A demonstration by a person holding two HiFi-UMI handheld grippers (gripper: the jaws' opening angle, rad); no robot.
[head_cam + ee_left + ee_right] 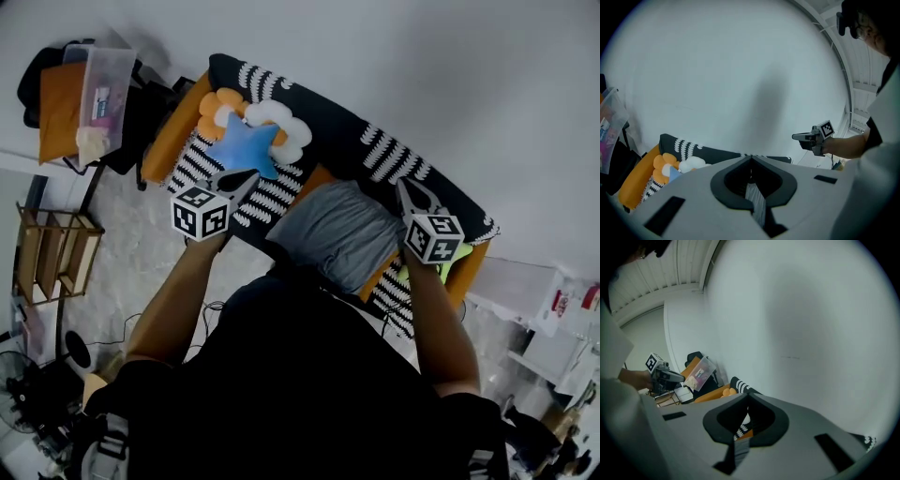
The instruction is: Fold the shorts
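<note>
The grey shorts (337, 234) hang in front of me over the sofa, between my two grippers. In the head view my left gripper (246, 178) is at the shorts' left and my right gripper (405, 189) at their right, both held up and pointing toward the wall. In the left gripper view the left gripper (751, 160) is shut, with a strip of grey ribbed shorts fabric (757, 201) pinched in its jaws. In the right gripper view the right gripper (749, 398) is likewise shut on a grey strip of the shorts (739, 449). Each gripper view shows the other gripper at its edge.
The sofa (375, 150) has a black-and-white patterned cover and orange cushions. On it lie a blue star pillow (248, 145) and a white flower cushion (281, 122). A clear plastic box (103, 94) and a wooden rack (52, 248) stand at the left. A white wall lies behind.
</note>
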